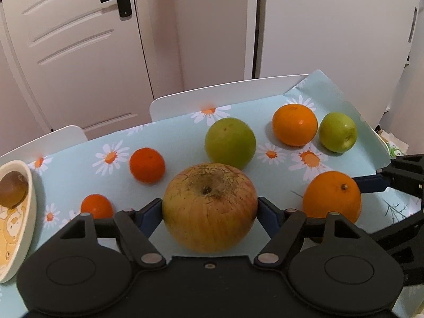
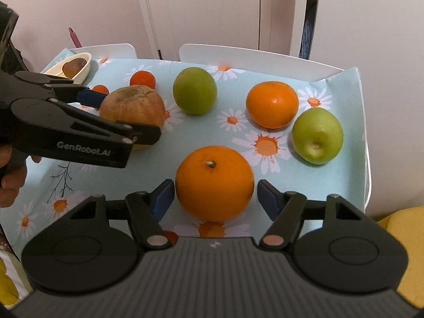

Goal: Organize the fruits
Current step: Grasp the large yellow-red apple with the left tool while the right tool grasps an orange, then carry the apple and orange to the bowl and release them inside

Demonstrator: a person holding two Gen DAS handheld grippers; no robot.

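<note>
While only one fruit, a brown kiwi (image 1: 12, 189), sits in the cream dish (image 1: 31, 206) at the table's left end, most of the sorting looks undone, approx. one item in vs. eight out.

Left gripper (image 1: 209, 208) has its blue pads touching both sides of the big russet apple (image 1: 209, 206), so it reads as clamped on it, tho the apple seems to rest on the daisy cloth (image 1: 79, 164), not lifted yet. Right gripper (image 2: 214, 194) straddles the large orange (image 2: 214, 182) w/ fingers apart, small gaps either side, no contact yet.

Loose on the cloth: two small mandarins (image 1: 147, 164) (image 1: 96, 206) near the dish, a green apple (image 1: 230, 143) mid-table, a second orange (image 1: 294, 124) touching or just beside another green apple (image 1: 338, 132) at the far right. A reddish item (image 2: 171, 235) peeks under the right gripper body; can't tell what it is.

Judgement: early stage, two picks starting, rest untouched.
</note>
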